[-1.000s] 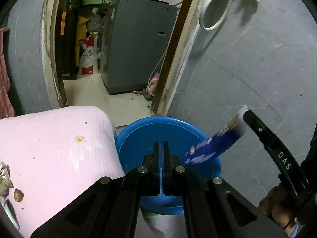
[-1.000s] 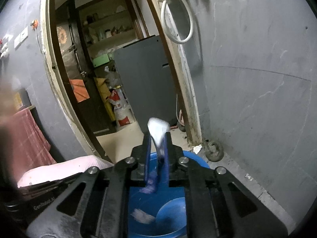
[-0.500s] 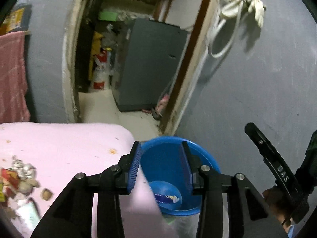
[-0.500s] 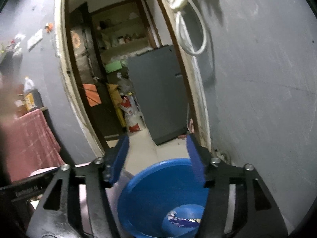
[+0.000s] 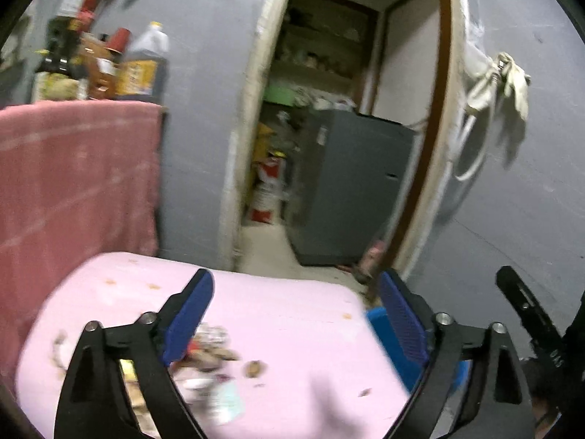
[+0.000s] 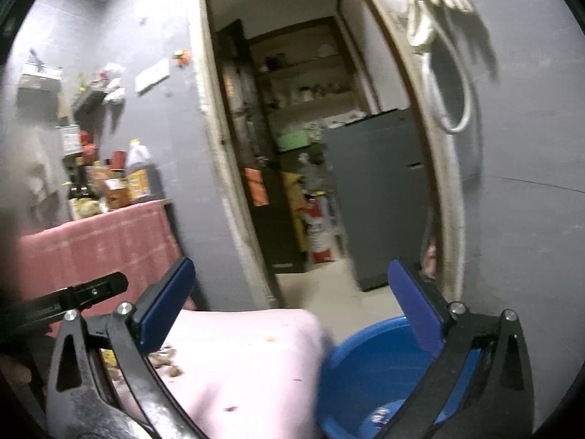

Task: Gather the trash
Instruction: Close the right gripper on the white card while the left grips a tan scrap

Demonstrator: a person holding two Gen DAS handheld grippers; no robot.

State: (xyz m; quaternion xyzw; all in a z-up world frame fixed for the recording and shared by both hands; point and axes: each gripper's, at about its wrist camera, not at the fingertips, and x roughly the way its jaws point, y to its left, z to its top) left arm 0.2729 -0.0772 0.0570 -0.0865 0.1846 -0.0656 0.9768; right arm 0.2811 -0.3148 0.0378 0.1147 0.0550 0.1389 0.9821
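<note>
A pile of trash [image 5: 208, 358], wrappers and shells, lies on the pink surface [image 5: 292, 322]. My left gripper [image 5: 296, 322] is open and empty above that surface, its left pad just right of the pile. The blue basin [image 6: 365, 373] stands on the floor right of the pink surface, with a blue wrapper [image 6: 380, 415] at its bottom. My right gripper [image 6: 292, 311] is open and empty, above the basin's rim and the pink surface's edge [image 6: 256, 347]. The trash [image 6: 168, 362] shows small in the right wrist view. The basin [image 5: 387, 333] is partly hidden behind my left gripper's right finger.
A pink cloth [image 5: 73, 183] covers a table at the left, with bottles [image 5: 142, 69] on it. An open doorway [image 5: 329, 183] ahead leads to a grey appliance [image 5: 347, 190]. A grey wall [image 5: 530, 201] with a hanging hose and gloves [image 5: 490, 84] stands at the right.
The right gripper opened and the blue wrapper dropped into the basin. Both grippers opened wide and swung left and up, from the basin towards the pink surface and the trash.
</note>
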